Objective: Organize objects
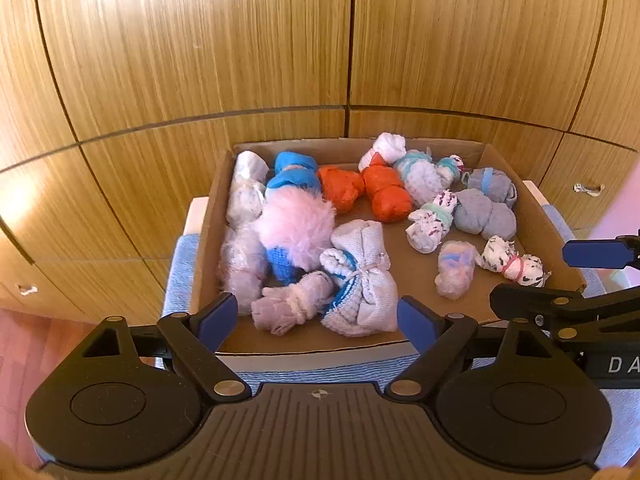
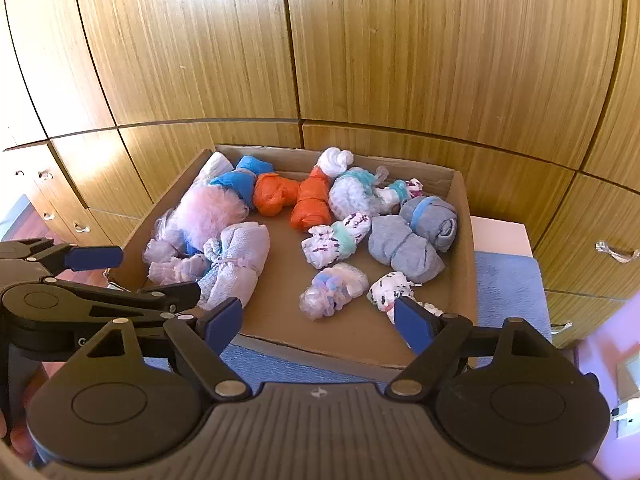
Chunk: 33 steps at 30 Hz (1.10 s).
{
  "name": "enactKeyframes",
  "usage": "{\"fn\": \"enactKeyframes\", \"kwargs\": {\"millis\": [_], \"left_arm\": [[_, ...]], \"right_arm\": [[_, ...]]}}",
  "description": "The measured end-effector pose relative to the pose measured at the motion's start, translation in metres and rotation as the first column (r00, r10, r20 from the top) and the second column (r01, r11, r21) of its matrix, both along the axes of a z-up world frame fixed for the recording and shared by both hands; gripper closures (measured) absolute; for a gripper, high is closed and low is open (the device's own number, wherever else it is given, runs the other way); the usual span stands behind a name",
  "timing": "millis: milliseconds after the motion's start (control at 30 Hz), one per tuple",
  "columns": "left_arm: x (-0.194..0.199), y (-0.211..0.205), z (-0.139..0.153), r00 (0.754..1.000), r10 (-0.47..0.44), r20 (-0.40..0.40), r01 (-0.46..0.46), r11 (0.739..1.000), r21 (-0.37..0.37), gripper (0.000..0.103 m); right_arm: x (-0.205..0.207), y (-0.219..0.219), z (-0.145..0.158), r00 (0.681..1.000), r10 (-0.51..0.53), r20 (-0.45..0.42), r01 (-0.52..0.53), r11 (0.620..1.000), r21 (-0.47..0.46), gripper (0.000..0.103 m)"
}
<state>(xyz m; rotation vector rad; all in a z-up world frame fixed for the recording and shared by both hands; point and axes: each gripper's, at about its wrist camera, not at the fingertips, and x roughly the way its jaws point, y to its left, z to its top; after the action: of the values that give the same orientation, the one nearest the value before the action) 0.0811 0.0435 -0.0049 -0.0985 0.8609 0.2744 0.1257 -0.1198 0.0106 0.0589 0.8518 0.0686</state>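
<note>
Left wrist view: sock bundles (image 1: 362, 280) all lie in cardboard box (image 1: 554, 232), mostly loosely grouped; left gripper (image 1: 318, 320) and right gripper (image 2: 318, 322) wide, empty; tidying looks nearly finished.

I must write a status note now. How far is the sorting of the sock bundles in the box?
Looks mostly done: the bundles lie inside the cardboard box, like beside like, such as the two orange bundles and the two grey bundles. In hand: nothing; the left gripper and right gripper are at the near edge, jaws open and empty. Left: perhaps only tidying the crowded pink fluffy bundle corner.
</note>
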Motion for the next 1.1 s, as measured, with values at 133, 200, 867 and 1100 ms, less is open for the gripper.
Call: {"fn": "enactKeyframes", "kwargs": {"millis": [133,200,867,1100], "left_arm": [[-0.0021,-0.0004,0.0023,1.000,0.007,0.003,-0.008,1.000,0.028,0.002],[-0.0024,0.0004,0.0026,1.000,0.005,0.008,-0.006,0.999,0.034,0.001],[0.0043,0.0002,0.0048,0.999,-0.024,0.029,0.022,0.999,0.044,0.001],[0.0056,0.0009,0.0052,0.999,-0.031,0.018,0.030,0.999,0.033,0.001]], "right_arm": [[-0.0008,-0.0016,0.0008,1.000,-0.005,0.003,0.005,1.000,0.012,0.020],[-0.0016,-0.0015,0.0013,1.000,-0.006,0.005,0.006,1.000,0.007,0.020],[-0.0026,-0.0050,-0.0034,1.000,-0.022,0.000,0.022,1.000,0.009,0.015],[-0.0029,-0.0050,-0.0020,1.000,-0.024,0.005,0.024,1.000,0.008,0.014]]}}
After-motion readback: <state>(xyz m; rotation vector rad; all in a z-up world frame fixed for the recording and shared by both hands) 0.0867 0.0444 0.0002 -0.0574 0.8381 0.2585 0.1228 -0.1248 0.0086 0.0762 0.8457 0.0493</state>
